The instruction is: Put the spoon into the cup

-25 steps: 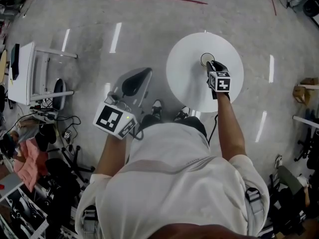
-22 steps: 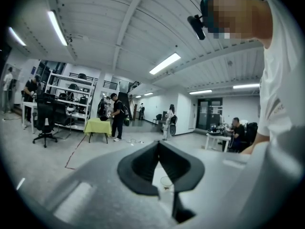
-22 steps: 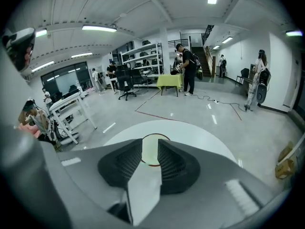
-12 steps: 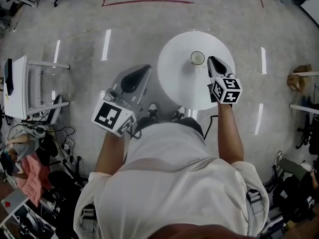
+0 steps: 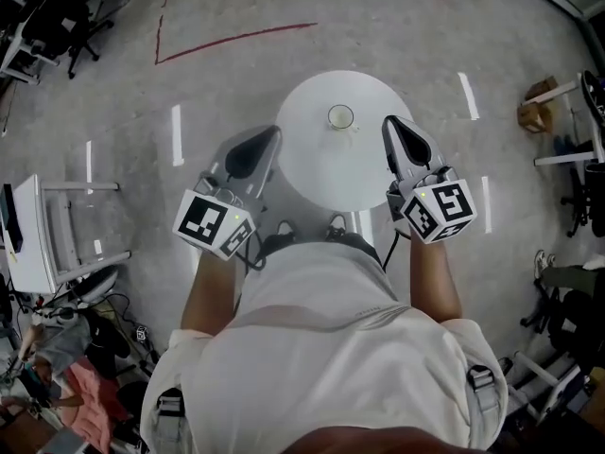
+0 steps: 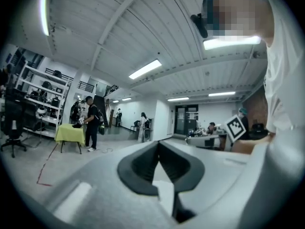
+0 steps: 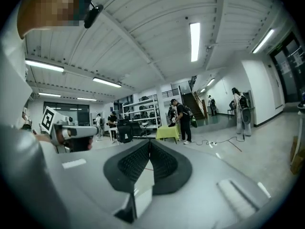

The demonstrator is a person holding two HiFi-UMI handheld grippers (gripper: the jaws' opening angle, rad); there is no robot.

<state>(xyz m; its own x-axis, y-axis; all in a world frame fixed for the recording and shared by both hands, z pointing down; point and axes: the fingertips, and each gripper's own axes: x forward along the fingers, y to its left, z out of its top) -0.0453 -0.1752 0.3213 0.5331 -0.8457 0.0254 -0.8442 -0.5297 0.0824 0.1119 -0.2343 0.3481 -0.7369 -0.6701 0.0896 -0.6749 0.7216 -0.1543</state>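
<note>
A white cup stands upright near the far side of the round white table. From above I cannot make out a spoon in or beside it. My right gripper hangs over the table's right edge, right of the cup and apart from it, jaws shut on nothing. To the left of the table, off its edge, my left gripper is also shut and empty. Both gripper views look out level across the room; the right gripper and left gripper each show their tips meeting with nothing between.
A white desk and cables sit at the left, with dark clutter at the lower left. Red tape marks the floor beyond the table. A cardboard box and chairs stand at the right. Several people stand far off.
My right gripper has drawn back from right over the cup toward me and to the right, off the table's edge. The left gripper has barely moved. The head view has shifted.
</note>
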